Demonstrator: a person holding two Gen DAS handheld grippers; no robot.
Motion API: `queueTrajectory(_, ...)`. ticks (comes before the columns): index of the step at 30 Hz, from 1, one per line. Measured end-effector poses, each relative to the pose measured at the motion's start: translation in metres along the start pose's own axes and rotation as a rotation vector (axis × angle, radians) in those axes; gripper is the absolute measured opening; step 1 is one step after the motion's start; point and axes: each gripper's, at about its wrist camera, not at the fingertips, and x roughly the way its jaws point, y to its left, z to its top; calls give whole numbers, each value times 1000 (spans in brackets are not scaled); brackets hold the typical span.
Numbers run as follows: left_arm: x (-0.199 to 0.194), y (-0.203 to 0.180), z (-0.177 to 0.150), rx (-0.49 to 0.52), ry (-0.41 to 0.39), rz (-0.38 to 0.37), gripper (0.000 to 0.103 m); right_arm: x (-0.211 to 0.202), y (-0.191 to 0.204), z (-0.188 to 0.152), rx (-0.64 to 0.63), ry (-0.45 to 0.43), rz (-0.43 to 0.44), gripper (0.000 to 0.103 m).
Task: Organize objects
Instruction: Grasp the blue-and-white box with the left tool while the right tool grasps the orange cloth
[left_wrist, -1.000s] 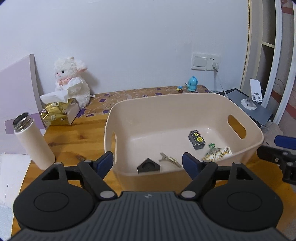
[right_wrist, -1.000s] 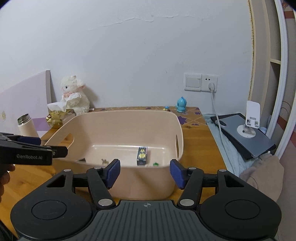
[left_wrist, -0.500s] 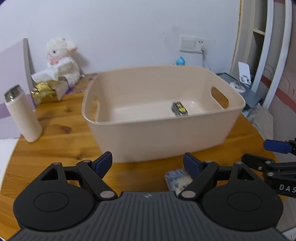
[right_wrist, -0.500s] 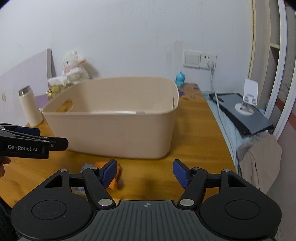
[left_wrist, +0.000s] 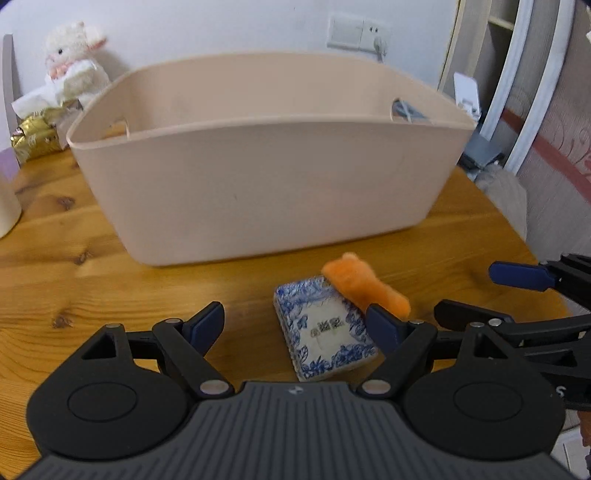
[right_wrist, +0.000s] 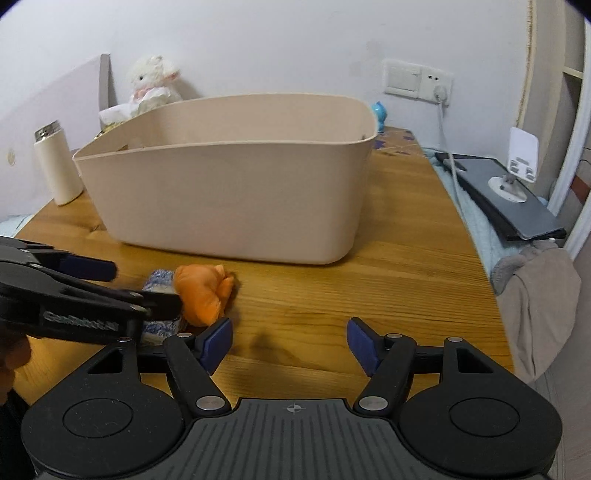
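A beige plastic bin (left_wrist: 266, 155) (right_wrist: 229, 184) stands on the wooden table; its inside is hidden from this low angle. In front of it lie a blue-and-white patterned packet (left_wrist: 325, 332) (right_wrist: 159, 280) and an orange plush toy (left_wrist: 364, 282) (right_wrist: 203, 291) leaning on the packet's far corner. My left gripper (left_wrist: 295, 325) is open low over the table, the packet between its fingers near the right one. My right gripper (right_wrist: 290, 341) is open over bare wood just right of the orange toy, nothing between its fingers.
A white flask (right_wrist: 59, 166), a white plush lamb (left_wrist: 74, 62) (right_wrist: 153, 79) and a gold packet (left_wrist: 35, 138) sit at the back left. At the table's right edge are a grey tablet with a stand (right_wrist: 509, 195), a cable, and grey cloth (right_wrist: 535, 295).
Both grippers dropped and pulled back from over the bin to the table in front of it. The packet and orange toy came into view; the bin's contents went out of sight.
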Motion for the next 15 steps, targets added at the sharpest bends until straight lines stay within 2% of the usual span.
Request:
queueTrajectory(5,4,10,-1,-39,-1,-12,86,6,3,2,1,0,15,74)
queueTrajectory(12,3,28,-1,-80,8,24,90,15,14,1,-30,9,22,75)
queueTrajectory(15,-2,35,-2,-83,2,65,90,19,18,0,-36,18,31,76)
